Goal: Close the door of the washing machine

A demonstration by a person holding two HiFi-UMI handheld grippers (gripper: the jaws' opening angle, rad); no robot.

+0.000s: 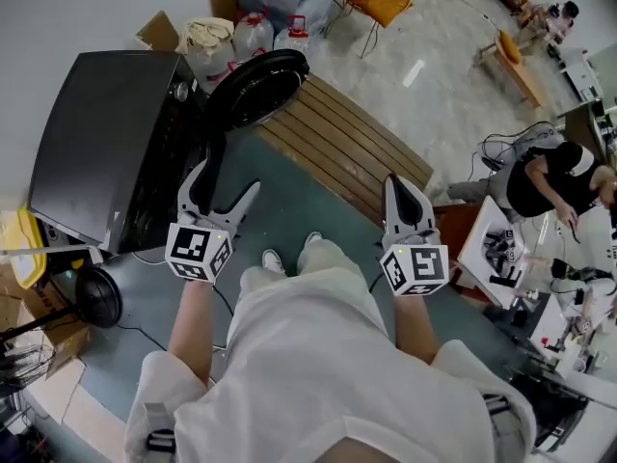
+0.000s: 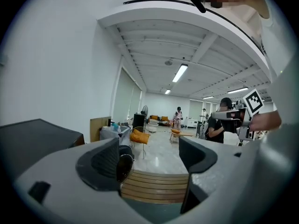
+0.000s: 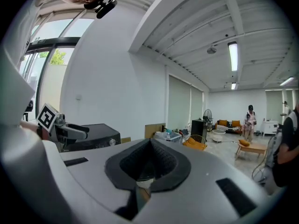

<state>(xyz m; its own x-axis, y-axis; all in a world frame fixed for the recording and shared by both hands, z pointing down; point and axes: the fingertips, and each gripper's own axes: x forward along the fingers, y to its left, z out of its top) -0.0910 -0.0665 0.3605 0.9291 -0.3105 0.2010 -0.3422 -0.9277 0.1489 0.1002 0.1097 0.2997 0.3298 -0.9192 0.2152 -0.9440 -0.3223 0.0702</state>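
The dark washing machine (image 1: 106,143) stands at the left of the head view, its round door (image 1: 255,87) swung open toward the wooden platform. My left gripper (image 1: 228,178) is open and empty, a short way in front of the machine and below the door. In the left gripper view the door (image 2: 124,164) shows edge-on just inside the left jaw of my left gripper (image 2: 149,155), still some distance off. My right gripper (image 1: 397,186) is shut on nothing, held over the platform's near edge. In the right gripper view, that gripper (image 3: 149,148) points past the machine (image 3: 91,135).
A slatted wooden platform (image 1: 347,148) lies right of the door, with a teal mat (image 1: 289,210) under my feet. Bottles and bags (image 1: 255,32) sit behind the machine. A black round fan (image 1: 96,297) and cables lie at lower left. A person (image 1: 549,181) works at cluttered tables on the right.
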